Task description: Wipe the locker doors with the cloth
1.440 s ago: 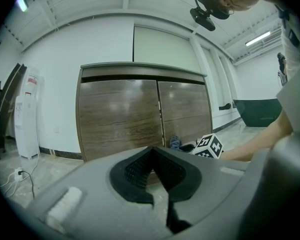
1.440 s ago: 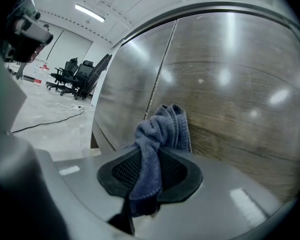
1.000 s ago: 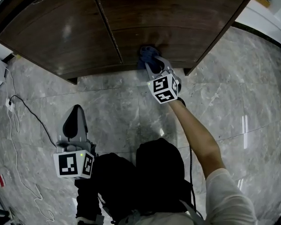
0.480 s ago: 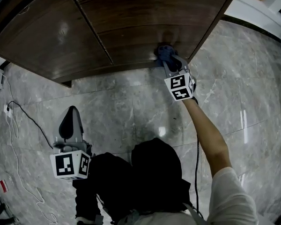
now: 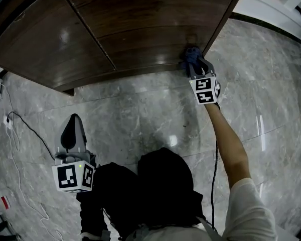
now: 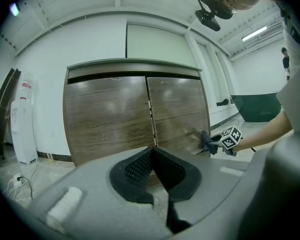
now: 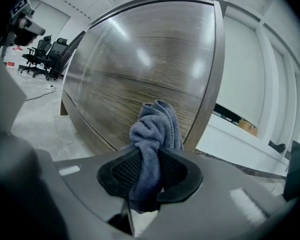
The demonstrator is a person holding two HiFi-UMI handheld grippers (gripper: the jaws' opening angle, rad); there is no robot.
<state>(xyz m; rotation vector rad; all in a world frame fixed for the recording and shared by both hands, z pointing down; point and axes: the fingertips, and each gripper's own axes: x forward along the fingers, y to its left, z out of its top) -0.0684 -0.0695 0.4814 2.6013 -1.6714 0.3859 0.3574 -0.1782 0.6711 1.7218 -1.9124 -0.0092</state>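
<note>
The dark wooden locker has two doors, a left one (image 5: 40, 39) and a right one (image 5: 150, 19). My right gripper (image 5: 194, 63) is shut on a blue-grey cloth (image 7: 152, 134) and presses it against the lower right corner of the right door (image 7: 155, 69), by the locker's right edge. In the left gripper view the same cloth (image 6: 207, 143) shows at that corner. My left gripper (image 5: 73, 134) hangs low over the floor, well left of the locker work; its jaws meet with nothing between them (image 6: 152, 166).
Grey marble floor (image 5: 140, 114) lies in front of the locker. A black cable (image 5: 27, 122) and a white cable (image 5: 12, 149) trail on the floor at the left. A white wall base (image 5: 271, 9) runs right of the locker. The person's head and dark clothing fill the bottom centre.
The right gripper has slid the cloth rightwards along the bottom of the right door, from near the door seam to the right corner. The left gripper has stayed about where it was.
</note>
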